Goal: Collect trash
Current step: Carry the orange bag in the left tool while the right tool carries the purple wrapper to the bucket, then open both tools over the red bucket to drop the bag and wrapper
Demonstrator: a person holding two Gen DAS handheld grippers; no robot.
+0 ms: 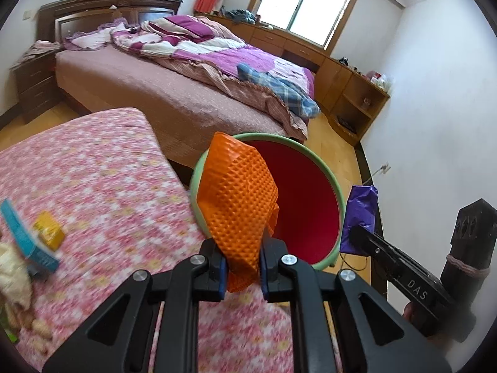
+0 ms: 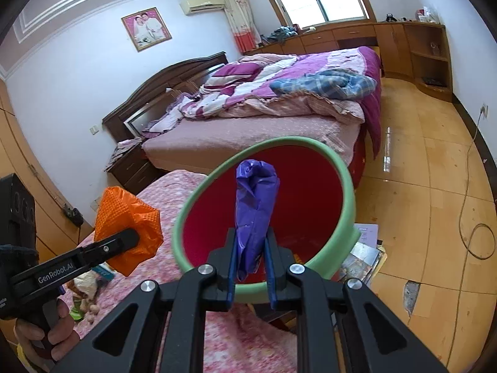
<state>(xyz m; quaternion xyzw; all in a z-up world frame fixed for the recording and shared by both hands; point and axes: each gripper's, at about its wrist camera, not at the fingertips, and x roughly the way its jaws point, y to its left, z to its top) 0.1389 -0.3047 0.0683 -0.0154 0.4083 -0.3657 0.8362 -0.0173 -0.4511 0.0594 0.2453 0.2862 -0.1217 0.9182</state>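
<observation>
1. Two tools are up at once. Left tool is clamped on one crumpled orange textured wrapper, which sticks up between its blue pads, in front of the near rim of the bin.
2. Right tool is closed on one crumpled purple wrapper, held upright in front of the bin's mouth.
3. One bin, red inside with a pale green rim, is tilted with its opening toward both tools, just beside the edge of the surface.
4. Writing: the left tool's side reads "GenRobot.AI" in the right wrist view; the right tool's side shows "DAS" in the left wrist view.
5. One surface under a pink floral cloth carries one yellow box, one teal box whose print is too blurred to read, and one cream crumpled scrap at its near left.
6. Beyond stand one bed with a purple quilt and one blue plaid cloth on it.
7. One framed portrait and one air conditioner are on the wall.
</observation>
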